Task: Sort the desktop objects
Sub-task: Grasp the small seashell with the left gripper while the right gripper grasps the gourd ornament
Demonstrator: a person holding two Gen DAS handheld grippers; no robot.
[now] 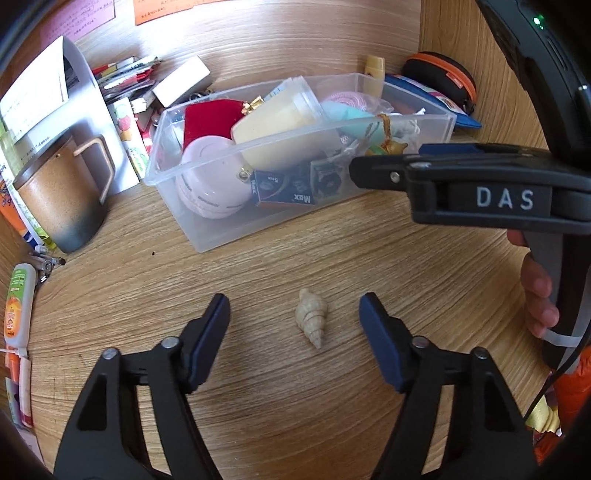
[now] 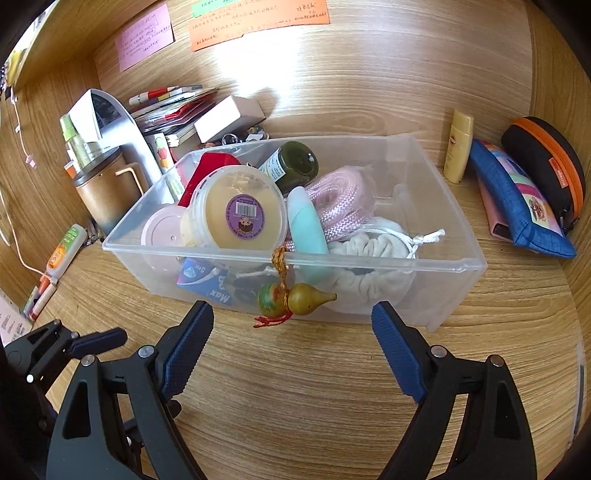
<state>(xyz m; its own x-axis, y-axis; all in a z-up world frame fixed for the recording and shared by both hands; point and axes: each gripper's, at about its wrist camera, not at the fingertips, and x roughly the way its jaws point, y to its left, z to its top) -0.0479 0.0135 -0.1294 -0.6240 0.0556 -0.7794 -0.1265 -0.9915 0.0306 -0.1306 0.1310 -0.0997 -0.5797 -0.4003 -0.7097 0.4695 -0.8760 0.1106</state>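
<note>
Low in the frame, the left hand-held gripper (image 1: 295,314) stands apart around a pale shell (image 1: 312,317) on the wooden surface (image 1: 258,266), pads not touching it. The right hand-held gripper (image 2: 291,325) is apart, empty, before a clear bin (image 2: 369,266). Inside: a tub (image 2: 240,206), pink rope (image 2: 340,199), white scrunchie (image 2: 373,251), a packet reading "Max" (image 2: 214,288). A gourd charm (image 2: 295,299) hangs over its rim. Notes (image 2: 258,22) at upper frame are illegible.

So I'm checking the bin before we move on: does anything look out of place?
Yes. A small gourd charm hangs by its cord over the bin's front rim, dangling outside the wall. A lone shell lies on the desk, outside the bin, between the left gripper's open jaws.
</note>
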